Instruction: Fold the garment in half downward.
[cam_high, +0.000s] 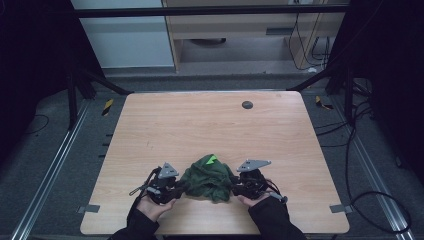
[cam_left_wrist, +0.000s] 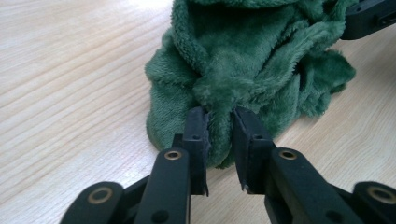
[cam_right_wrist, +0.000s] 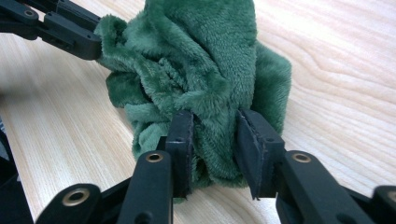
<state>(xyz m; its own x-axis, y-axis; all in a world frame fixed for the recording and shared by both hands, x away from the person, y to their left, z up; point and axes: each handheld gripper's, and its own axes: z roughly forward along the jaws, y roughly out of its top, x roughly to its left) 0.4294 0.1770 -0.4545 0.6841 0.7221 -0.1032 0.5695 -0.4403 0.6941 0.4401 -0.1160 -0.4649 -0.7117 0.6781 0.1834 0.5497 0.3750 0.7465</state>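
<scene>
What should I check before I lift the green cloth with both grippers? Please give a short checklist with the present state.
1. Left gripper shut on a fold of the green cloth: ok.
2. Right gripper shut on a fold: ok.
3. Grips on opposite sides of the cloth: ok.
4. Cloth flat: not ok, bunched.
5. Depth of each grip: cannot tell.
6. Table ahead free; only a small dark disc far off: ok.

Wooden table (cam_high: 210, 120), grey carpet floor (cam_high: 45, 150), light cabinet (cam_high: 235, 30)

Black tongs (cam_left_wrist: 219, 140), dark sleeves (cam_high: 272, 215)
</scene>
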